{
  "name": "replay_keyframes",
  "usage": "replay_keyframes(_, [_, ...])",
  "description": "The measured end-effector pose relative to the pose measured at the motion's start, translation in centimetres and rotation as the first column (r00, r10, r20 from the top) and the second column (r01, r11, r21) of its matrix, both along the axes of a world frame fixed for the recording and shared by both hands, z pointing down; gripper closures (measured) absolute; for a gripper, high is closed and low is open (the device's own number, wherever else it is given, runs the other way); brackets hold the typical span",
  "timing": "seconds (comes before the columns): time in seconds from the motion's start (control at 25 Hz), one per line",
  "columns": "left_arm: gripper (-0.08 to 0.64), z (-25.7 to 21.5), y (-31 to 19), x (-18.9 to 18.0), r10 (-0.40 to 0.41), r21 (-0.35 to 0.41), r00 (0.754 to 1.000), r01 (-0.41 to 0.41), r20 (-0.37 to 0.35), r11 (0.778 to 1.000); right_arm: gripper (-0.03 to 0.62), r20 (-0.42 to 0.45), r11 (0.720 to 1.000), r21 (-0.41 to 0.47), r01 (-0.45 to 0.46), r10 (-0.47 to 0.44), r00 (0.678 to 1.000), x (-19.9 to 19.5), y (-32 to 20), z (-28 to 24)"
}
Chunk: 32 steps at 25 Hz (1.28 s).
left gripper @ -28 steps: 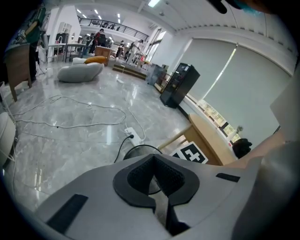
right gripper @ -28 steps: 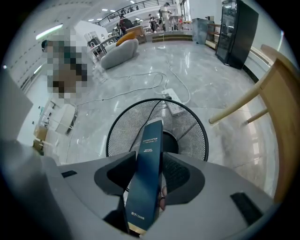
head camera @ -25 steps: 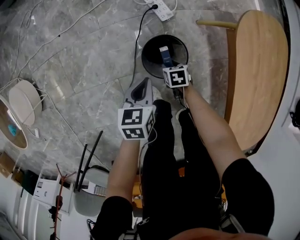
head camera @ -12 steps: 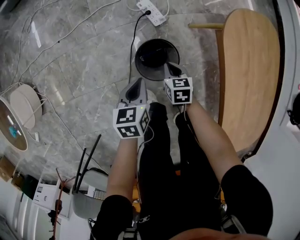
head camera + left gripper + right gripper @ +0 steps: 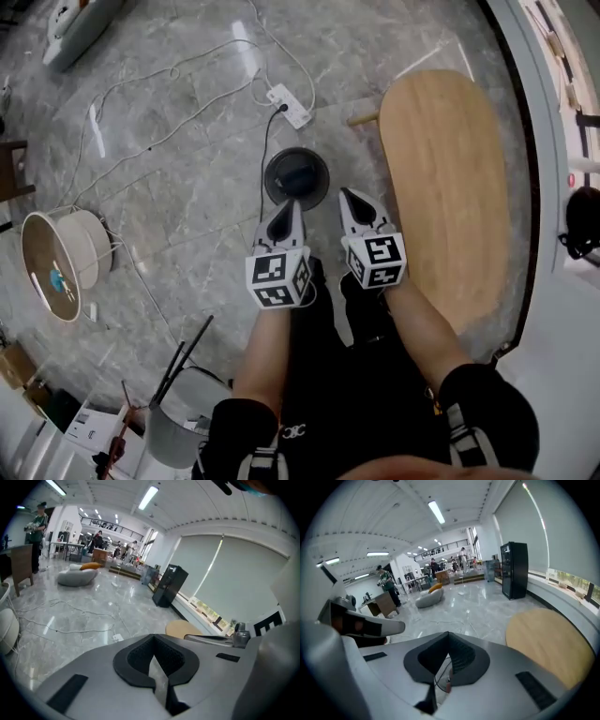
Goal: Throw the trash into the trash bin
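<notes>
The black round trash bin (image 5: 296,176) stands on the grey marble floor, straight ahead of both grippers and well below them. What lies inside it is too dark to make out. My left gripper (image 5: 286,206) is held up in front of the person's legs, its jaws shut with nothing in them (image 5: 153,656). Beside it, my right gripper (image 5: 350,197) is also shut and holds nothing (image 5: 446,657). Both point forward and down, clear of the bin's rim.
An oval wooden table (image 5: 450,178) stands close on the right. A white power strip (image 5: 289,105) and cables lie beyond the bin. A round white stool (image 5: 61,262) sits at the left, and a black-legged chair (image 5: 178,412) is near the person's left leg.
Both grippers have lifted well away from the bin. The right gripper was over the bin with a blue item below it; now it is raised, shut and empty.
</notes>
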<state>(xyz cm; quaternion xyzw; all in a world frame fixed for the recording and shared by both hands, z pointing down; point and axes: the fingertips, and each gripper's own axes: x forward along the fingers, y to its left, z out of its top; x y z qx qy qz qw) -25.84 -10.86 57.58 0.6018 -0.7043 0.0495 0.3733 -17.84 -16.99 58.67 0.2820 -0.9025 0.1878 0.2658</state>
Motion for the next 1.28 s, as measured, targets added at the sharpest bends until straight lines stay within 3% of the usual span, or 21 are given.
replay_keyframes(0.32, [0.548,-20.6,-0.6,5.7,0.031,0.161,0.995,-0.046,0.096,0.986,0.581,0.209,0.983,0.165,-0.077,0.041,0.977,6.3,-0.1,-23.8])
replay_keyframes(0.6, [0.548,-35.2,-0.8,6.6,-0.023,0.302,0.973,-0.049,0.231,0.952,0.581,0.347,0.944,0.302,-0.131,0.019,0.938,10.2,-1.2,-38.3])
replay_keyframes(0.76, [0.548,-43.1,-1.6,8.1,-0.054,0.395,0.948,-0.079,0.314,0.915,0.581,0.442,0.923,0.340,-0.180,0.012,0.897,12.2,-2.1,-45.2])
replay_keyframes(0.92, [0.548,-47.2,-1.4,8.9,-0.074,0.444,0.917,-0.119,0.393,0.888,0.581,0.501,0.896,0.387,-0.219,-0.006,0.865,12.8,-2.2,-49.5])
replay_keyframes(1.28, [0.548,-49.3,-1.7,11.1,-0.074,0.458,0.911,-0.133,0.407,0.879,0.581,0.515,0.893,0.395,-0.216,-0.021,0.857,14.6,-2.7,-51.1])
